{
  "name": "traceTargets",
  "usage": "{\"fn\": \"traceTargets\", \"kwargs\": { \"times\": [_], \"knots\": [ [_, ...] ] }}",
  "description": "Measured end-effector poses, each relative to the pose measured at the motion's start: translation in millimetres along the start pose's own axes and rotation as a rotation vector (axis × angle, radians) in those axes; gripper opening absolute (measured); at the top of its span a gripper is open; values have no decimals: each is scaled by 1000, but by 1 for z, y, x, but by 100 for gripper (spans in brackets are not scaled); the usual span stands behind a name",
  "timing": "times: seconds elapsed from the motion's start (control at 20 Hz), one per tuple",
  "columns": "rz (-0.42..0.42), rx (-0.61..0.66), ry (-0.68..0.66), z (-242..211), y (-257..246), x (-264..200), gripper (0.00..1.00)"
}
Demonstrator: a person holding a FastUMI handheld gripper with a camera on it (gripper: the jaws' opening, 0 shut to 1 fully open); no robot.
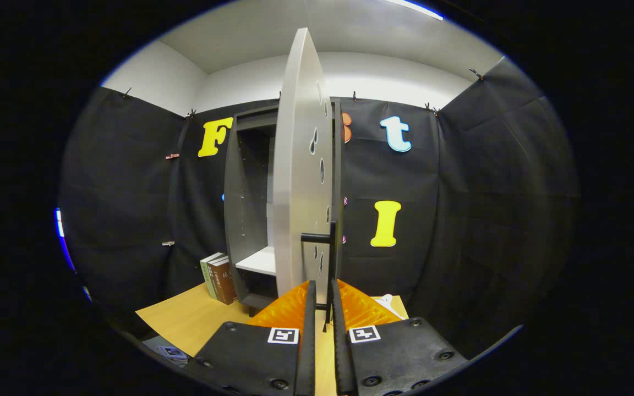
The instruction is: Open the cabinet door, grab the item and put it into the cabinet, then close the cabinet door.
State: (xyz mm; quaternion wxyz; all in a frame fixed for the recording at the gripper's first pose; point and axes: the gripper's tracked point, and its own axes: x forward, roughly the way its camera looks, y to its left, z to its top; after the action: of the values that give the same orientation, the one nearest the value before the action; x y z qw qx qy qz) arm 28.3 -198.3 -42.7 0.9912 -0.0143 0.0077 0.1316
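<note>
A: What is the claw (322, 300) doing?
B: It is sitting narrowed, its two fingers (307, 330) nearly parallel, closing on the thin black bar handle (328, 258) of the pale grey cabinet door (298, 181). The handle's lower stem is running down into the slim gap between the fingers, and both seem to be pressing on it, though the contact itself is hard to make out

A: And where is the door standing?
B: It is hanging open, swung out edge-on towards the claw, just ahead of the fingertips. Left of it, the tall dark grey cabinet (240, 209) is showing its inside, with a white shelf board (259, 261) low down

A: Anything else lying about?
B: Two upright books (219, 278), with green and brown spines, are leaning beside the cabinet's left foot on the light wooden counter (190, 319). A small white object (386, 300) is peeking out just past the right finger; I cannot tell what it is
</note>
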Motion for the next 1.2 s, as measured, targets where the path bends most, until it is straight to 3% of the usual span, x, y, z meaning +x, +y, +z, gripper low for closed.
{"fn": "traceTargets", "kwargs": {
  "times": [0.25, 0.5, 0.9, 1.2],
  "knots": [
    [-38, -4, -7, 0, 39, 1, 26],
    [-98, 12, 41, -22, 87, 21, 46],
    [-183, 69, 178, -95, 163, 55, 46],
    [-214, 51, 311, -163, 190, 80, 48]
  ]
}}
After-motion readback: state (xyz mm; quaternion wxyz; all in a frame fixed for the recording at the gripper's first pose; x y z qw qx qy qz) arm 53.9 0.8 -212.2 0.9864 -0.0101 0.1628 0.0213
